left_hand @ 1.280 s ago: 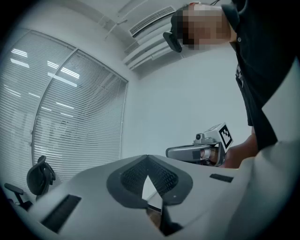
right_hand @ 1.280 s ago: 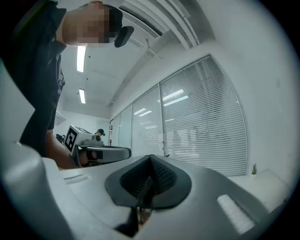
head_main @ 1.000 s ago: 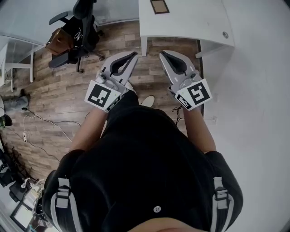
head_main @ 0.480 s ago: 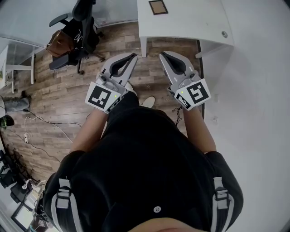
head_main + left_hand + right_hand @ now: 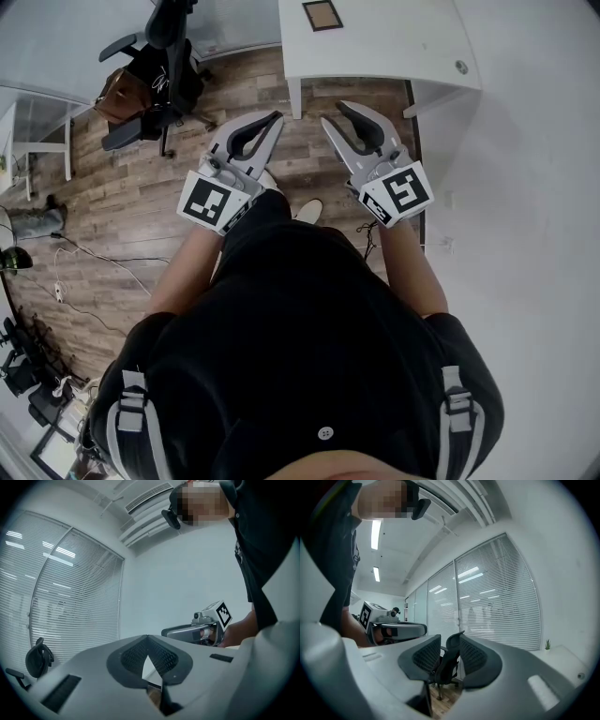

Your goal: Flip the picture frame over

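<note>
one picture frame lies on the white table

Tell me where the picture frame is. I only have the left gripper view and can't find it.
Observer: The picture frame lies flat on the white table, near the top of the head view.
Operator: Grippers near it?
Observer: No. The left gripper and right gripper hang over the wood floor, short of the table.
Operator: Right jaws?
Observer: They have just been opening, now apart, nothing between them.
</note>
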{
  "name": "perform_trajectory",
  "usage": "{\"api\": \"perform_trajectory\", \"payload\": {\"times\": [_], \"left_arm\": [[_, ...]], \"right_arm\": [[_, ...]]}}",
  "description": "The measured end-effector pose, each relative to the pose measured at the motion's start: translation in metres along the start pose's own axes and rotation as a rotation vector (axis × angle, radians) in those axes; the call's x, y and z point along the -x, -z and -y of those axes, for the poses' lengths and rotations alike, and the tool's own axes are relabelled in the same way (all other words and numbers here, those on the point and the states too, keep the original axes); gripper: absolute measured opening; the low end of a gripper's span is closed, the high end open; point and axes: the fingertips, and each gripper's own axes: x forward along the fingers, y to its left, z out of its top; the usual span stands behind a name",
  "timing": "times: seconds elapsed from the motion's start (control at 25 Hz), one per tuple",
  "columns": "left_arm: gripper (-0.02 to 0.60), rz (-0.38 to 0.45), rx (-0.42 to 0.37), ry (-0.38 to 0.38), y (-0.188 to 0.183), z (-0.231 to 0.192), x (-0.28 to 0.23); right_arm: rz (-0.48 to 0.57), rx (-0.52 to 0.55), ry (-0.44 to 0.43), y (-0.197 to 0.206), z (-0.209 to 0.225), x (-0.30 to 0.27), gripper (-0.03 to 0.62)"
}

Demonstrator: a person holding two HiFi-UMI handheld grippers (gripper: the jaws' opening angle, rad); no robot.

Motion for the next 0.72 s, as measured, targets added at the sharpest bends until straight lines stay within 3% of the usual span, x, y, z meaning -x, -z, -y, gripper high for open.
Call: {"api": "perform_trajectory", "payload": {"times": [0.2,0.52,0.72], "left_arm": [[0.008,-0.009,-0.002,0.014,0.003,-0.008,-0.008],[0.008,-0.04,0.01,0.015,0.01,-0.051,-0.027],[0.008,-0.004,0.019,0.046,0.007,-0.075,-0.041]], "right_arm": [[-0.013,-0.006,0.02,0.004,0.011,-0.008,0.228],[-0.036,-0.018,0.046,0.005,0.038,-0.043,0.305],[-0.047,-0.02,0.073,0.005,0.055,-0.066,0.327]]}}
